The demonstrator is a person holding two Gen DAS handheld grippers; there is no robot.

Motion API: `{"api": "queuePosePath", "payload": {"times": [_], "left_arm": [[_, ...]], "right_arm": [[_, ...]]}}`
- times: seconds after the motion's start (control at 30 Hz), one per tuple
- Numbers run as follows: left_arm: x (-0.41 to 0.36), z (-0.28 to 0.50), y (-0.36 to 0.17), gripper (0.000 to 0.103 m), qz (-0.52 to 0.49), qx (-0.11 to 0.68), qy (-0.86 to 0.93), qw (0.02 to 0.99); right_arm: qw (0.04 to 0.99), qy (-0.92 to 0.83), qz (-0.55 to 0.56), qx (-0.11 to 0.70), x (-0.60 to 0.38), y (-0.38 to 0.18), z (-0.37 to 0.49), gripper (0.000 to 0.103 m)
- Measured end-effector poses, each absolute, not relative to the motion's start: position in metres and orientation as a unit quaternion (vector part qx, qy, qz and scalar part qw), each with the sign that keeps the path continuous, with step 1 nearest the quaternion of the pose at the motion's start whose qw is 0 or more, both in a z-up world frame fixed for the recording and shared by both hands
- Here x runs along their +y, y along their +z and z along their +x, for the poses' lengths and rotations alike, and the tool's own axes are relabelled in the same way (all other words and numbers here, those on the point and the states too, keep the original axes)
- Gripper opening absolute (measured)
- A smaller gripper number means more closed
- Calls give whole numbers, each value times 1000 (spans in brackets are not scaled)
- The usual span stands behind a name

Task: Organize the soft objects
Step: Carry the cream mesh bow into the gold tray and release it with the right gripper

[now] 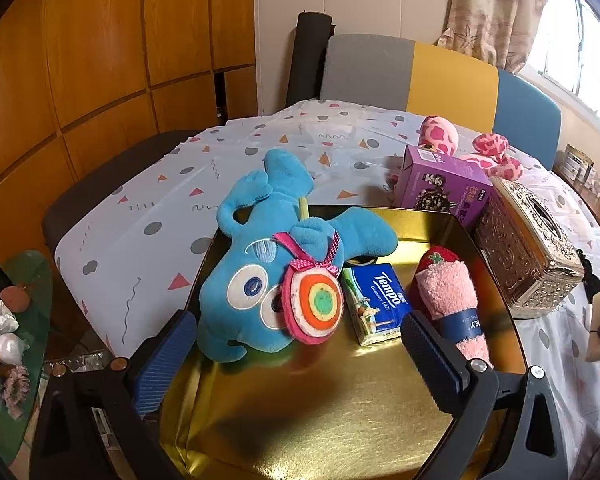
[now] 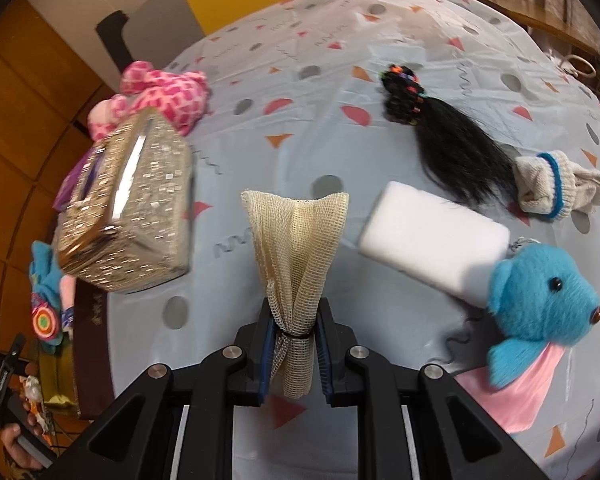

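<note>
two grippers: right gripper (image 2: 294, 346) was clamped on a bundled mesh cloth (image 2: 296, 248), lifted clear of the tablecloth (image 2: 300, 80), probably bound for the gold tray (image 1: 300, 420); left gripper (image 1: 300, 344) gaped empty over that tray, where blue plush (image 1: 260, 280), tissue pack (image 1: 376, 304) and rolled towel (image 1: 452, 296) already lay; sponge (image 2: 432, 236), wig (image 2: 448, 148) and sock (image 2: 552, 184) waited outside; wooden cabinets (image 1: 80, 60) stood behind

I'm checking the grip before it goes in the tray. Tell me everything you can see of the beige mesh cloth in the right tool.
The beige mesh cloth is an open-weave net fabric, cream in colour and soft-looking. A thin dark band cinches it low down; above the band it fans out wide, and a short tail hangs below. The right tool is shut on it at the band, its blue pads pressing both sides. It stands roughly upright above the patterned tablecloth; whether it touches it cannot be told.
</note>
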State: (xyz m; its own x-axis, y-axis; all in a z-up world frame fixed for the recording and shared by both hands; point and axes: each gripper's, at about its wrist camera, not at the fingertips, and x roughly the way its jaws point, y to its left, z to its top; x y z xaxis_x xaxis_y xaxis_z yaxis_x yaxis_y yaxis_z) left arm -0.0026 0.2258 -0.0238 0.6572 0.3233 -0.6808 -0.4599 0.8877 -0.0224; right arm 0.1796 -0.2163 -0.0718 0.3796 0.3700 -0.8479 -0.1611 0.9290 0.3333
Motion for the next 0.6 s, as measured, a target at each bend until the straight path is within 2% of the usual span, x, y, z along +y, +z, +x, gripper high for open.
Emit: {"api": "queuePosePath", "payload": {"times": [0.4, 0.6], "left_arm": [[231, -5, -26, 103, -103, 353, 218, 904], [235, -7, -28, 103, -111, 356, 218, 902]], "right_arm": [[822, 326, 56, 464, -120, -6, 127, 17], [794, 402, 25, 455, -54, 9, 107, 17]]}}
